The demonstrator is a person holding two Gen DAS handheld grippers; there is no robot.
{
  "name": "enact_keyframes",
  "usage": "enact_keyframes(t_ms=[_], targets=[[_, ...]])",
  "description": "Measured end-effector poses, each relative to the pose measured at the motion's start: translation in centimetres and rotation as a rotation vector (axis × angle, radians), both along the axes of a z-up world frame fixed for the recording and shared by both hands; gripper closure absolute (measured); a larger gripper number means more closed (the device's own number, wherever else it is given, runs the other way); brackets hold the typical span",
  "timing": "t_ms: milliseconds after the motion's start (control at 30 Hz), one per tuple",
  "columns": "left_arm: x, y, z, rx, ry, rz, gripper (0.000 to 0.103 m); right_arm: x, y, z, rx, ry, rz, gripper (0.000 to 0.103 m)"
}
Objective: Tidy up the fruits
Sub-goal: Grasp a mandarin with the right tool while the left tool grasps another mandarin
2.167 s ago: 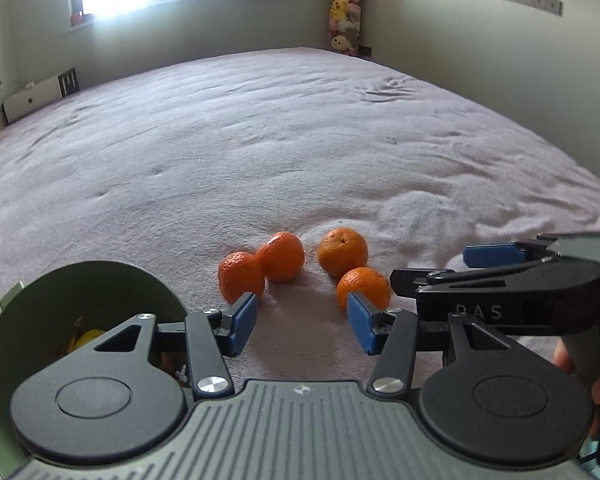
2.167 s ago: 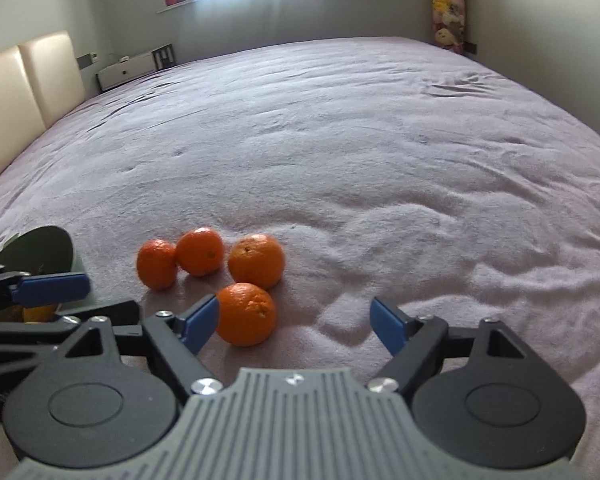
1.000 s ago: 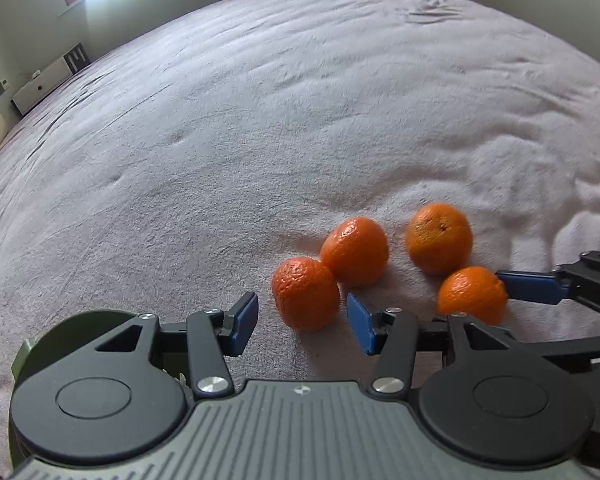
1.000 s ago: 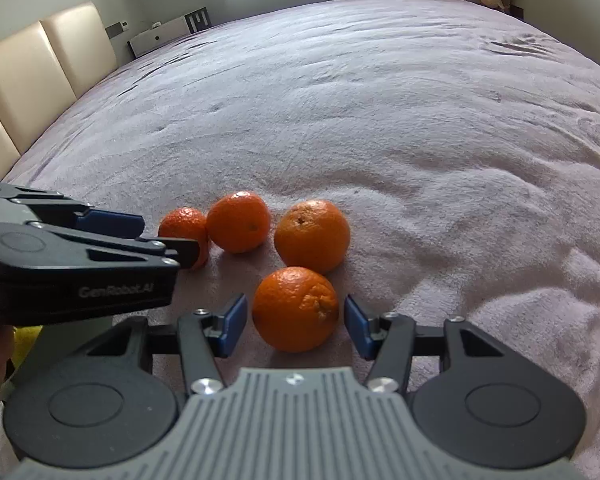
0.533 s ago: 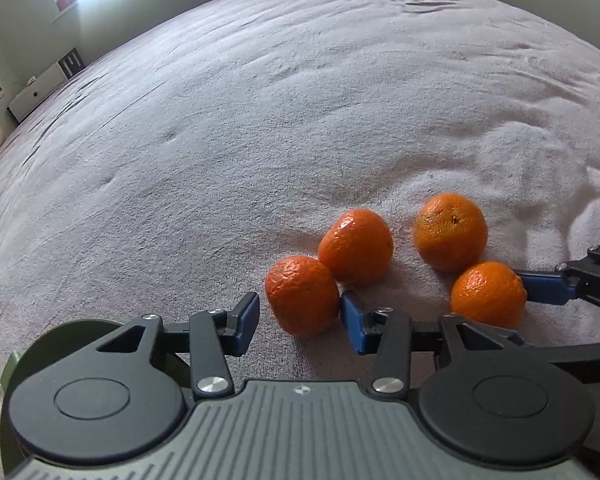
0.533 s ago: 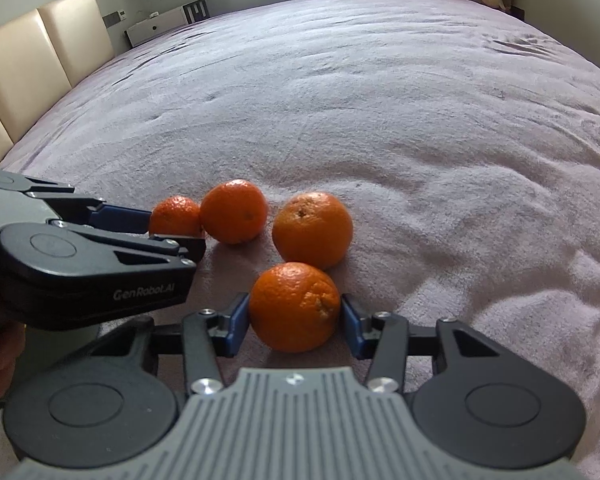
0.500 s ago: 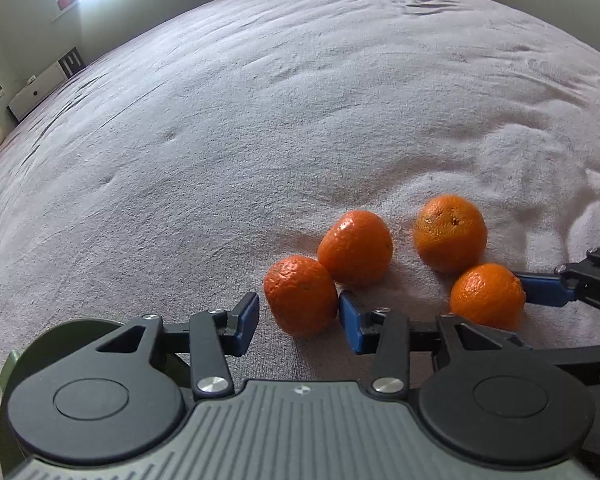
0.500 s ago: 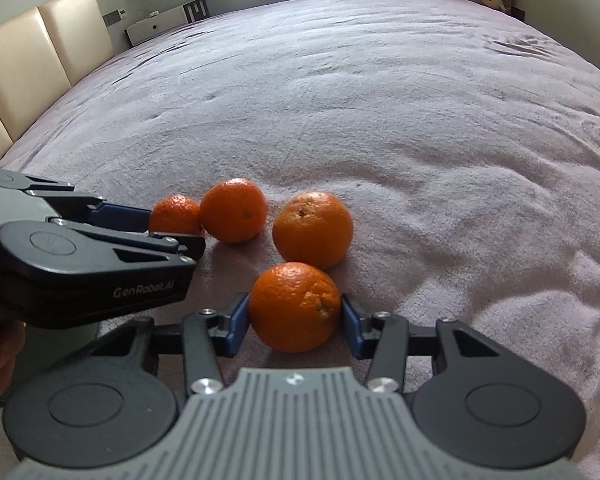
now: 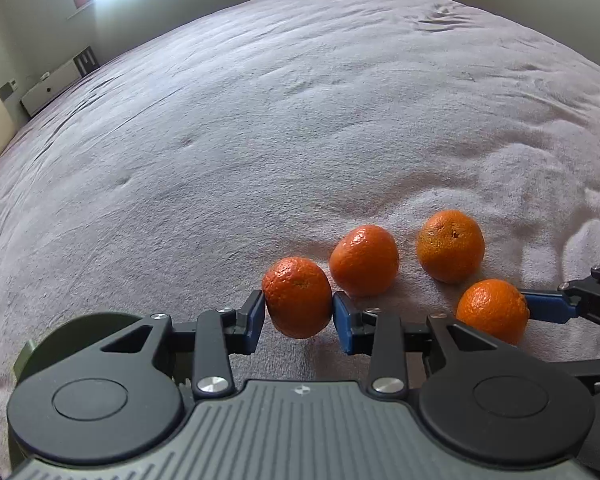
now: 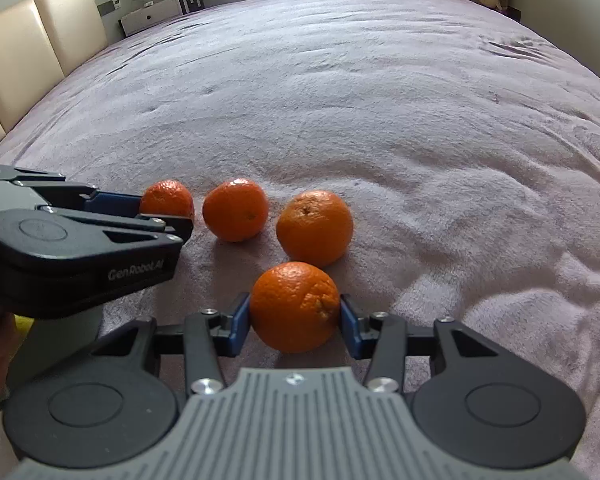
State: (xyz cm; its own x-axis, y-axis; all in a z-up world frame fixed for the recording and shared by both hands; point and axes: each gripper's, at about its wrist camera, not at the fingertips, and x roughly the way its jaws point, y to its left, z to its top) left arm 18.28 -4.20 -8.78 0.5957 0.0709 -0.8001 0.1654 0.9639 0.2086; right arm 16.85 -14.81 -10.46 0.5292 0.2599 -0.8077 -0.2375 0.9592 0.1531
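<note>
Two hand-held tools are each gripping one fruit on a bed [image 9: 260,128] covered in a mauve blanket. The left tool [image 9: 299,312] is standing clamped on the wrinkled orange [image 9: 297,297], the leftmost of four, its blue pads pressing both flanks. The right tool [image 10: 294,318] is clamped on the near orange [image 10: 295,306], which is lying closest to the camera in the right wrist view, with its pads touching either side. Two loose oranges are resting just beyond: the middle orange [image 9: 364,260], close behind the wrinkled one, and the far-right orange [image 9: 450,245], apart from it.

A dark green bowl [image 9: 76,328] is sitting at the near left, partly hidden behind the left tool; by judgement it is the place where the fruit is going.

To do this step well, each tool should be lifting straight up before travelling, so that the neighbouring fruit is not nudged across the soft blanket. Pressure should be staying moderate, since the peel is likely yielding. The two tools are working close together, so one should probably be moving toward the bowl ahead of the other.

Legible writing: "GenRobot.AI" is printed on the side of the left tool in the right wrist view.
</note>
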Motion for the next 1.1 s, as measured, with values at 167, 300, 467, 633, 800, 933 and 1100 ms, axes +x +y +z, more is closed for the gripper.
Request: enact_keyframes(t_ms=[167,300,467,633,800,933,1100], targets=[[-0.8,0.1,1.3,-0.027,-0.017,0.009,0.062,-0.4,0.2,0.4,-0.023,0.019,-0.005,0.059],[-1.7,0.1,2.4,-0.041,-0.030,0.007,0.062,-0.8,-0.1,1.0,-0.014,0.022,-0.016,0.060],[-2.9,0.3,3.9,-0.091,-0.035,0.015,0.062,-1.2,-0.3,2.1,0.019,0.014,-0.027,0.060],[-4.1,0.7,5.4,-0.119,-0.051,0.030,0.062,-2.1,0.0,3.6,0.029,-0.018,-0.007,0.060],[-5.4,1.5,6.8,-0.150,-0.065,0.050,0.062,-3.0,0.1,5.1,0.044,-0.047,0.003,0.060],[-6.5,2.4,7.8,-0.148,-0.081,0.069,0.062,-3.7,0.1,6.4,0.065,-0.076,0.015,0.060],[-7.8,3.9,8.9,-0.165,-0.090,0.093,0.062,-4.7,0.9,8.2,0.089,-0.120,0.050,0.060]])
